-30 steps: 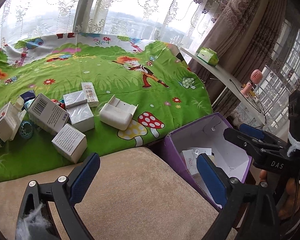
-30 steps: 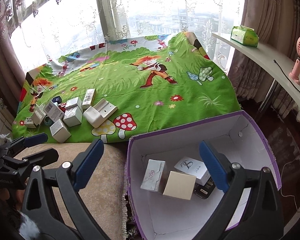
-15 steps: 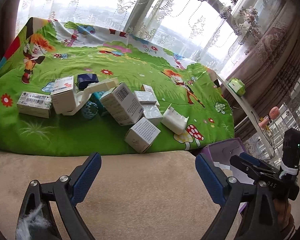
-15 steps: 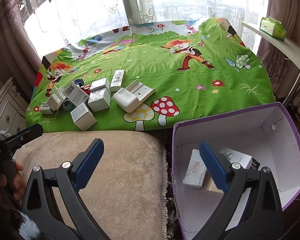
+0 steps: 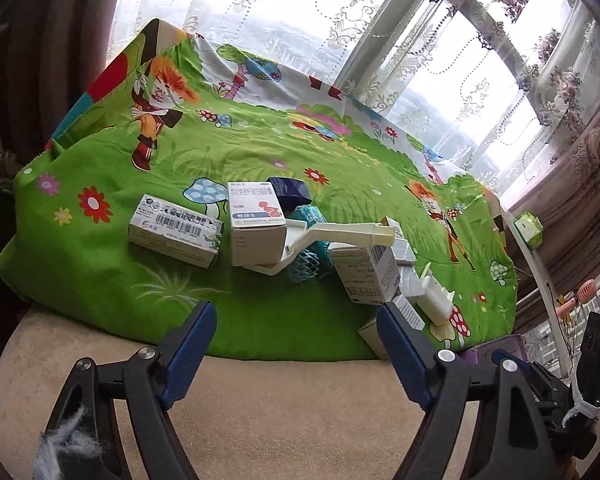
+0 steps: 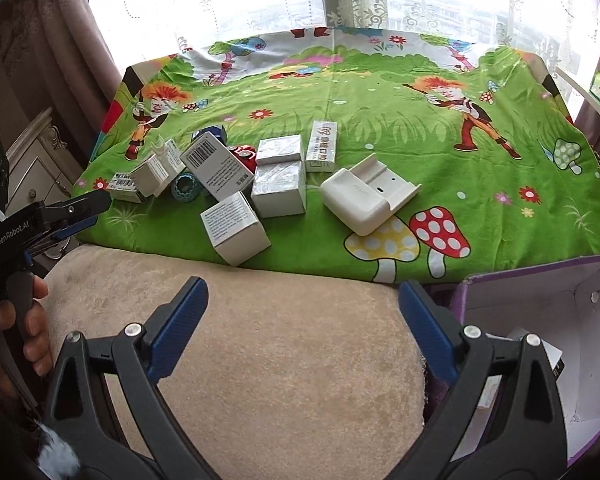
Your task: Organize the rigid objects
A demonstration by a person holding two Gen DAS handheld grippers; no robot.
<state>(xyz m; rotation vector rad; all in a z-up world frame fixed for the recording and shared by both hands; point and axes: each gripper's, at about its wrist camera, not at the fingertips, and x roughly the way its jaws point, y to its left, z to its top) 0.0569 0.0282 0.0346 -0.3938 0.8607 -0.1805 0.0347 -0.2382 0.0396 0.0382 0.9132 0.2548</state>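
Observation:
Several small cartons lie piled on the green cartoon blanket (image 6: 380,92). Among them are a barcode box (image 5: 176,236), an upright white box (image 5: 256,224), a teal mesh ball (image 5: 306,264) and a long white plastic piece (image 5: 340,236). The right wrist view adds a small white box (image 6: 236,228), silver boxes (image 6: 280,188) and a white plastic holder (image 6: 364,196). My left gripper (image 5: 296,320) hangs over the blanket's near edge, its jaws closing with nothing between them. My right gripper (image 6: 302,300) is open over the beige cushion (image 6: 284,360), short of the pile.
A purple cardboard box (image 6: 540,276) with white walls stands at the lower right, with a few cartons partly hidden inside. A hand (image 6: 28,320) holds the left gripper (image 6: 94,210) at the left edge. Curtains and windows lie beyond the blanket. A shelf (image 5: 528,248) runs along the right.
Both views have swung left, away from the purple box and toward the pile of cartons. The left gripper's pads stand closer together than before.

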